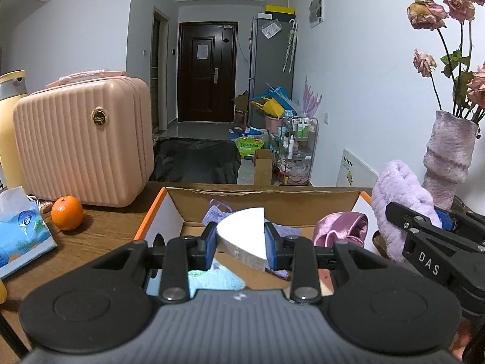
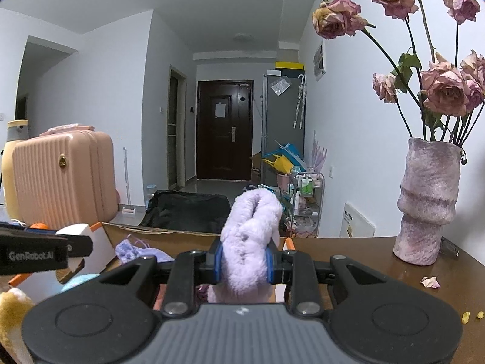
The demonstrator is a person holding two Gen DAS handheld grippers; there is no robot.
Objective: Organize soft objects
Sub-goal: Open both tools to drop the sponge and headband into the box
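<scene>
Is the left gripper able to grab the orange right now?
Probably not yet: the left gripper is shut on a white foam wedge, though the orange sits uncovered on the table.

Both tools share one build: a ribbed grey body, two round black discs at the sides, black linkage bars fixed with silver screws, and blue pads on black fingers. The left gripper [image 1: 241, 241] reads "GenRobot.AI" in white along one finger; the right gripper [image 2: 244, 262] carries the letters "DAS".
</scene>
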